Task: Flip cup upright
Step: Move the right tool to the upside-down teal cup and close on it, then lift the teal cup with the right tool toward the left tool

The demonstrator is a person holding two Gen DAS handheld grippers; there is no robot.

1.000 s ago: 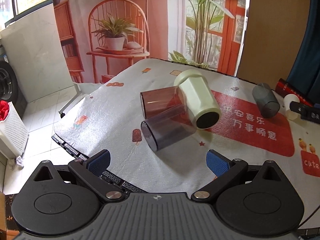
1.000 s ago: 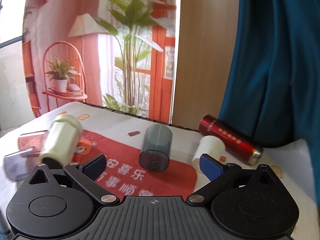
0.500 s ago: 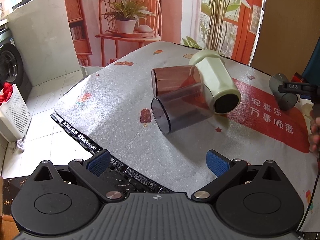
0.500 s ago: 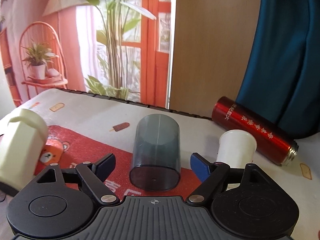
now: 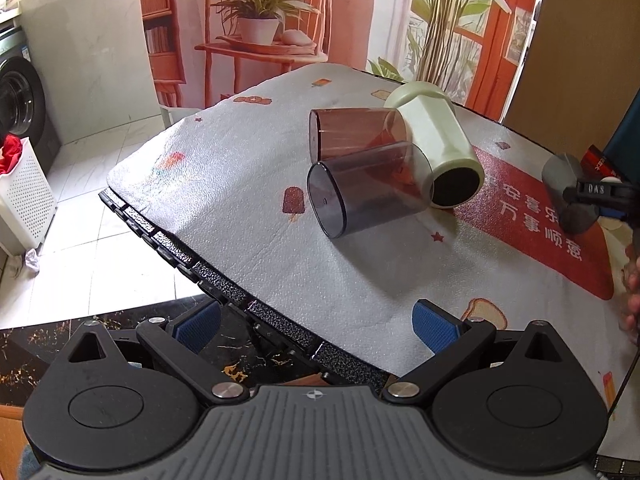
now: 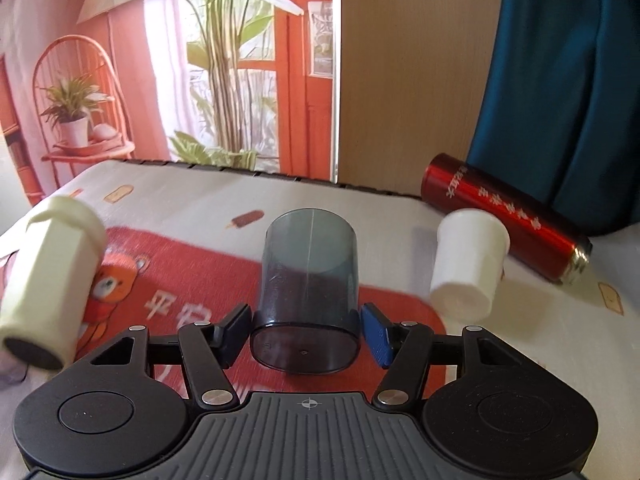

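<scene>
A smoky blue-grey see-through cup point(image 6: 308, 276) lies on its side on the red mat, its base toward me. My right gripper point(image 6: 306, 334) has its blue pads on both sides of the cup's base, touching or nearly touching it. The same cup point(image 5: 568, 196) and the right gripper show at the far right of the left wrist view. My left gripper point(image 5: 316, 326) is open and empty over the table's near edge. Ahead of it lie a dark grey see-through cup point(image 5: 368, 188), a brown see-through cup point(image 5: 352, 132) and a pale green cup point(image 5: 440, 148), all on their sides.
A white cup point(image 6: 468, 260) and a red flask point(image 6: 504, 216) lie at the back right by a blue curtain. The pale green cup point(image 6: 52, 272) lies at the left. The table edge point(image 5: 224, 280) runs under the left gripper, with floor and a white basket point(image 5: 24, 196) beyond.
My right gripper has moved forward to the blue-grey cup and its jaws have narrowed around the base. My left gripper has drawn back toward the table edge, still open.
</scene>
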